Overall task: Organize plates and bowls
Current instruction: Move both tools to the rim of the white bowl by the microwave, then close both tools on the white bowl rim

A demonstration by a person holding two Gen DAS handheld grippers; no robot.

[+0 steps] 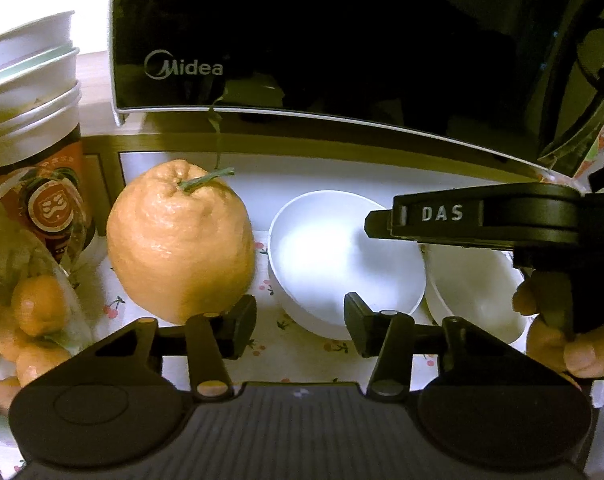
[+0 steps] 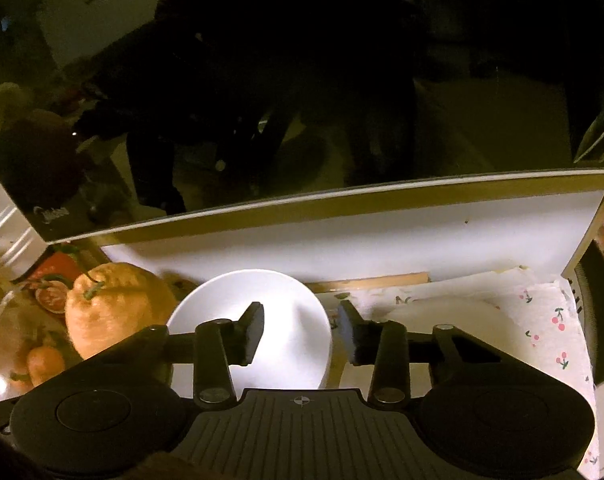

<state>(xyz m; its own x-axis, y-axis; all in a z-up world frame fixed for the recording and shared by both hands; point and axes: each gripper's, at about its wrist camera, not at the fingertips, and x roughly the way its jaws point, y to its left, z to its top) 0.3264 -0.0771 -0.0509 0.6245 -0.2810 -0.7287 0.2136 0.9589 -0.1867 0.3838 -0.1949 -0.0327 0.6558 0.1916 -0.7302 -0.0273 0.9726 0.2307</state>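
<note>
Two white bowls sit side by side on a cherry-print cloth (image 1: 270,344) below the microwave (image 1: 302,40). The bowl (image 1: 333,256) next to the citrus (image 1: 178,240) is the one addressed; the second bowl (image 1: 477,296) touches its far side. The left gripper (image 1: 300,328) is half narrowed, its jaws either side of the near rim with the pads not seen pressing; the right gripper (image 2: 302,332) likewise spans the opposite rim, with gaps visible. A rim grip from both sides probably serves to lift the bowl for stacking; a stack (image 1: 30,80) already stands on a can (image 1: 50,204). Legible writing: "Midea" on the microwave door; "DAS" on the right gripper's side; the can's red label is unreadable.
</note>
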